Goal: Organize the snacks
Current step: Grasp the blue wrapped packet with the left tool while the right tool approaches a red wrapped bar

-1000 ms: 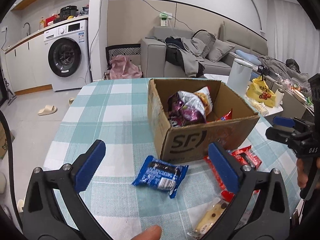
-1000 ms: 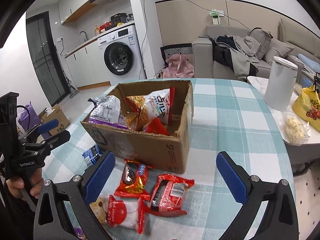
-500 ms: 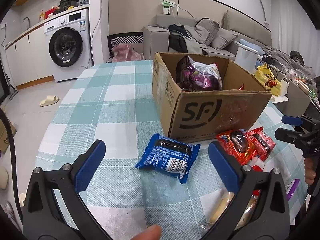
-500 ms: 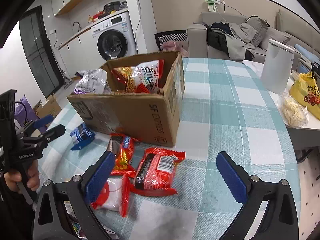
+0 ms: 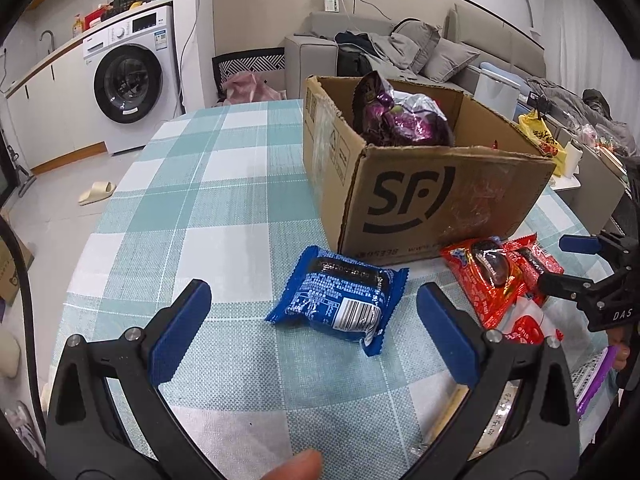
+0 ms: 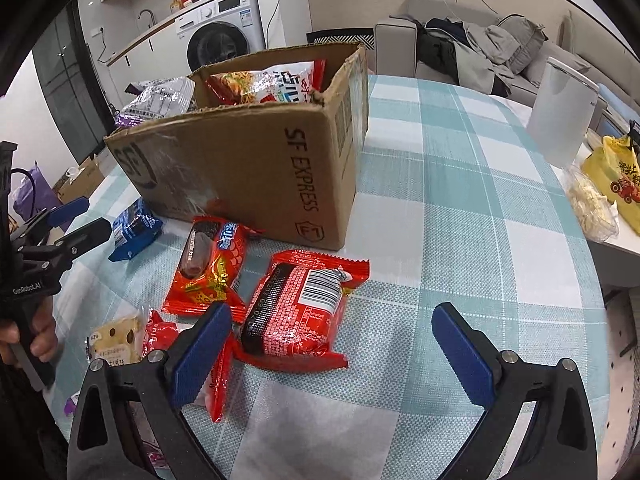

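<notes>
A cardboard SF box [image 5: 432, 196] [image 6: 256, 168] stands on the checked table and holds several snack bags. A blue snack packet [image 5: 340, 296] [image 6: 134, 228] lies in front of it, between and just beyond the open fingers of my left gripper [image 5: 312, 332]. My right gripper [image 6: 332, 344] is open just above the table; a red packet with a barcode [image 6: 304, 304] lies between its fingers. A red and orange packet [image 6: 210, 268] [image 5: 486, 276], a red and white packet [image 6: 160, 336] and a pale cake packet [image 6: 116, 340] lie to its left.
The table [image 5: 224, 200] has a teal and white checked cloth. A white bin [image 6: 564, 116], a clear bag [image 6: 592, 204] and a yellow bag [image 6: 616, 180] are off its right edge. A sofa [image 5: 400, 56] and a washing machine [image 5: 128, 80] stand behind.
Both grippers have dropped lower and moved closer to the packets in front of the box. The blue packet and the red barcode packet now lie between the open fingers.
</notes>
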Motion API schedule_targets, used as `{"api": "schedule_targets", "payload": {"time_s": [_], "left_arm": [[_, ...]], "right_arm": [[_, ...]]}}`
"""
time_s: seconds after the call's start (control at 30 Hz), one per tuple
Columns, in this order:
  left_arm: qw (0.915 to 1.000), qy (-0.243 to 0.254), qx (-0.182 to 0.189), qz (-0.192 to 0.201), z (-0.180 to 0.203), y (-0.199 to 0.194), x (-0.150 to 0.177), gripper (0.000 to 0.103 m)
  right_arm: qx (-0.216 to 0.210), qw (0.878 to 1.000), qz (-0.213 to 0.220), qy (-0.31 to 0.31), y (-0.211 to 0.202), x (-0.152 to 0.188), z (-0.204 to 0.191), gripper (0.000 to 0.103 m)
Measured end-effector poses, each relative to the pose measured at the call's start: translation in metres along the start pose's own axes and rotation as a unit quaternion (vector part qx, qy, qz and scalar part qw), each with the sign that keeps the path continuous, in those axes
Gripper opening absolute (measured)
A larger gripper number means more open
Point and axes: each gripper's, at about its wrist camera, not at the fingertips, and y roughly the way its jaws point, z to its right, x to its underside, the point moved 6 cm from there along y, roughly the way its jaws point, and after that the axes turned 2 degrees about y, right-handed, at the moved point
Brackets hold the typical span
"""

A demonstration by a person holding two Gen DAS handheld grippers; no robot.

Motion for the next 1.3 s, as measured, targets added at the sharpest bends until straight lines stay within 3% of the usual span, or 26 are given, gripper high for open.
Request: {"api": "schedule_targets", "payload": {"time_s": [0.37,0.87,1.0,1.13,1.2,1.3], "left_arm": [[0.9998,0.002,-0.002,-0.018,-0.003,0.013,0.005,0.102],[0.9991,0.007,0.001,-0.042,-0.001,0.033,0.007,0.102],[0.9987,0.01,0.005,-0.049,0.0,0.04,0.006,0.101],[0.9981,0.018,0.013,-0.058,0.003,0.045,0.007,0.085],[0.9975,0.021,0.023,-0.064,0.005,0.048,0.008,0.067],[0.9968,0.026,0.036,-0.067,0.008,0.048,0.01,0.049]], "right_arm": [[0.018,1.0,-0.009,0.002,0.004,0.0,0.012,0.1],[0.0,1.0,-0.014,-0.024,0.006,0.003,-0.002,0.069],[-0.011,1.0,-0.011,-0.018,0.003,0.003,-0.002,0.066],[-0.016,0.999,-0.008,-0.027,0.002,0.003,-0.007,0.063],[-0.016,0.999,-0.007,-0.032,0.002,0.003,-0.01,0.059],[-0.018,0.999,-0.004,-0.032,0.0,0.004,-0.012,0.054]]}}
